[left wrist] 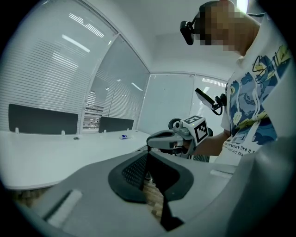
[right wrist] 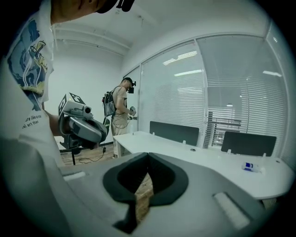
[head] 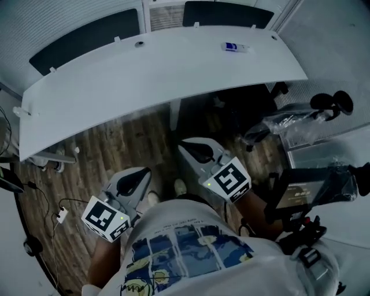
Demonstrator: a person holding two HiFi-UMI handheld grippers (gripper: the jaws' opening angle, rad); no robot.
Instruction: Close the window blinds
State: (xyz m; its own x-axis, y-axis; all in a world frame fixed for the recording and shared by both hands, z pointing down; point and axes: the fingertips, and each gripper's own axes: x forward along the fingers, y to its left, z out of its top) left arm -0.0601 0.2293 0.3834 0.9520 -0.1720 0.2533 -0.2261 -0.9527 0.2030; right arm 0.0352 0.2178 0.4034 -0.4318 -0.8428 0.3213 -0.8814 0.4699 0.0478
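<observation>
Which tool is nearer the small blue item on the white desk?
Right. The right tool is just short of the desk edge, toward the blue item; the left tool is farther back and further left.

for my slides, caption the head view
Person at a white desk holds left gripper and right gripper shut, blinds beyond

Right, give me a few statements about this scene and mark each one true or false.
1. The left gripper and the right gripper are both shut and empty. True.
2. The right gripper touches the blinds. False: it is held in front of the desk, apart from them.
3. A small blue and white item lies on the desk. True.
4. A laptop stands open on the desk. False: none shows there.
5. A second person stands near the desk. True.
</observation>
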